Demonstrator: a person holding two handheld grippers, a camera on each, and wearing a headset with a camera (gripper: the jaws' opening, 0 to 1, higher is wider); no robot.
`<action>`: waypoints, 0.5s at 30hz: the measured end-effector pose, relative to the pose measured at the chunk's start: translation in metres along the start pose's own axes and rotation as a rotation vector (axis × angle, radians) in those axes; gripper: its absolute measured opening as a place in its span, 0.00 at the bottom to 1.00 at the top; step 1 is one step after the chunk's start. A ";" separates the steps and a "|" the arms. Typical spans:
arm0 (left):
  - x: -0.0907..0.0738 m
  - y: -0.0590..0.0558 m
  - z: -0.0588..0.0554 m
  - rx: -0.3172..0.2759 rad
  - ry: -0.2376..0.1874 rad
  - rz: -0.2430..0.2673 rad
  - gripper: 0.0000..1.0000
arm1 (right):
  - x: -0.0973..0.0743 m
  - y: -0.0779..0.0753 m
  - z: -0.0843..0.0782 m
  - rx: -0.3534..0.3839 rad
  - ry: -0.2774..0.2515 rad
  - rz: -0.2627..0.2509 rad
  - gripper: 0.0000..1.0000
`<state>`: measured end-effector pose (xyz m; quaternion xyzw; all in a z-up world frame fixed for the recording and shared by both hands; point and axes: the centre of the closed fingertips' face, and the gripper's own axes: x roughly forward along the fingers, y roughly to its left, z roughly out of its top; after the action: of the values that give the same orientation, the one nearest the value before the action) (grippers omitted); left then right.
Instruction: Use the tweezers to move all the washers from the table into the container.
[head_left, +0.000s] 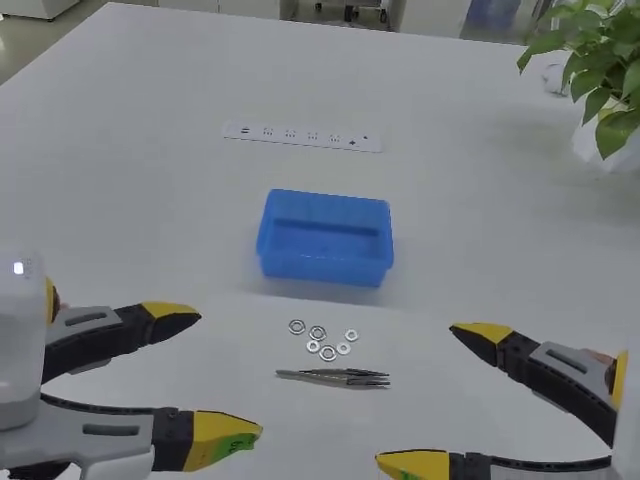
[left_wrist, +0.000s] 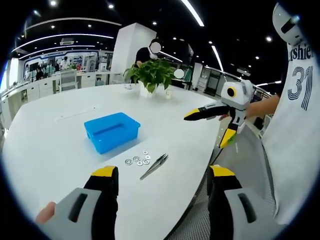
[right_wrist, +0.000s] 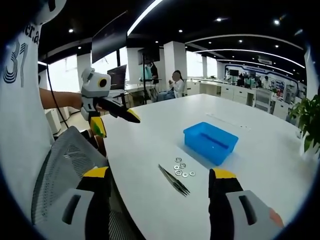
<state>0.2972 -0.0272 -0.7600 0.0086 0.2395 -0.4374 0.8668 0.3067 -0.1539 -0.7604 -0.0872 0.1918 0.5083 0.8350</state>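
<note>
Several small metal washers (head_left: 323, 339) lie in a loose cluster on the white table, just before a blue plastic container (head_left: 326, 236). Metal tweezers (head_left: 333, 376) rest flat right below the washers. My left gripper (head_left: 215, 372) stands open at the lower left, well left of the tweezers, holding nothing. My right gripper (head_left: 450, 400) stands open at the lower right, equally apart. In the left gripper view the washers (left_wrist: 139, 160), tweezers (left_wrist: 154, 166) and container (left_wrist: 111, 131) lie ahead of the left gripper (left_wrist: 162, 175). The right gripper view shows the washers (right_wrist: 181, 169), tweezers (right_wrist: 174, 180) and container (right_wrist: 211, 142) beyond the right gripper (right_wrist: 160, 176).
A white power strip (head_left: 301, 136) lies behind the container. A potted plant (head_left: 593, 60) stands at the table's far right. The near table edge runs just under both grippers, with a mesh chair (right_wrist: 65, 165) beside it. People sit at distant desks.
</note>
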 end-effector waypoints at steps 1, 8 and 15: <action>0.000 0.000 0.000 -0.002 0.001 0.000 0.77 | 0.001 0.000 0.000 0.003 0.000 0.001 0.81; 0.002 0.000 -0.003 -0.005 0.010 -0.003 0.77 | 0.007 0.001 -0.001 0.005 0.012 0.017 0.80; 0.004 0.000 -0.002 -0.004 0.016 -0.012 0.77 | 0.006 -0.003 -0.003 0.003 0.023 0.013 0.79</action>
<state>0.2987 -0.0294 -0.7635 0.0090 0.2471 -0.4422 0.8621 0.3115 -0.1514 -0.7659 -0.0906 0.2027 0.5125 0.8295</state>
